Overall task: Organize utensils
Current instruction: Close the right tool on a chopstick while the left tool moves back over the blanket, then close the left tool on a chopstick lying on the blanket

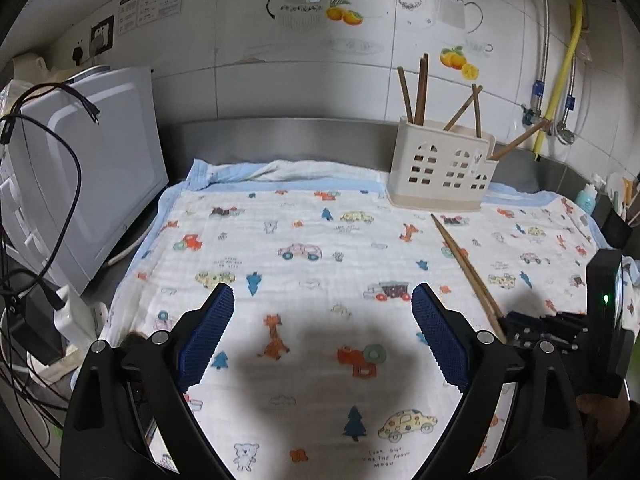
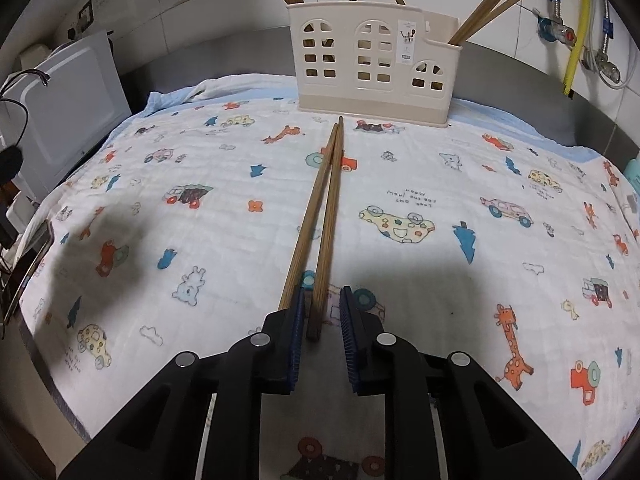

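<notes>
A pair of brown wooden chopsticks lies on the printed cloth, tips toward the beige utensil holder. My right gripper is partly open around their near ends: one chopstick lies between the jaws, the other passes beside or under the left pad. The holder holds several chopsticks in its compartments. In the left wrist view the holder stands at the back right and the loose chopsticks run toward the right gripper. My left gripper is wide open and empty above the cloth.
A white appliance with black cables stands left of the cloth. Tiled wall, steel backsplash, yellow hose and valves are behind. Small bottles sit at the far right.
</notes>
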The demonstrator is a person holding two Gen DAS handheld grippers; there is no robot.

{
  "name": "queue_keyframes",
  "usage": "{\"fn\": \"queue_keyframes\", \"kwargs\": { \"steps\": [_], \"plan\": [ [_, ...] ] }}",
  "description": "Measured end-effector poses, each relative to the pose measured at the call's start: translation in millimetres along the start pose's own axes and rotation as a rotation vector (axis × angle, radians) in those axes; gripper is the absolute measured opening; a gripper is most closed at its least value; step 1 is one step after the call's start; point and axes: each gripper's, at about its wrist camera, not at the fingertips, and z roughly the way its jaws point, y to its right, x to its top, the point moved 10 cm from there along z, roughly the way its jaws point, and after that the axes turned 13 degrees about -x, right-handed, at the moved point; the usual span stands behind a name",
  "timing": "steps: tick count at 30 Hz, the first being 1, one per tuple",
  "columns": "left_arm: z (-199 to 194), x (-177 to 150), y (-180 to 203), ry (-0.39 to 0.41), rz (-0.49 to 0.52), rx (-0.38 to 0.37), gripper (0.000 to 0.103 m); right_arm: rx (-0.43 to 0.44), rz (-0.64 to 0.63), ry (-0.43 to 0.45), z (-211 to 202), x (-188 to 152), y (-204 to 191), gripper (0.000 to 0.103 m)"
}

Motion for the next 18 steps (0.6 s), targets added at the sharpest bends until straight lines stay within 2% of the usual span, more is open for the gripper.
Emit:
{"fn": "queue_keyframes", "kwargs": {
  "steps": [2,8,18],
  "plan": [
    [1.3,-4.4,2.0,-0.008,-0.01,-0.012,0.09,-0.011,-0.01,0.003,0.5,0.5,0.7,0.007],
    [12.3,-20.9,21.9,-0.053,-0.007,-0.054,0.089,-0.001,0.013,0.013,-4.4,-2.8,10.3,0.006],
    [51.9,-61.2,110.9,-0.175,0.084,-0.195,0.088,0.026,0.088,0.054,-35.9,-12.1,46.6,0.006]
  ]
}}
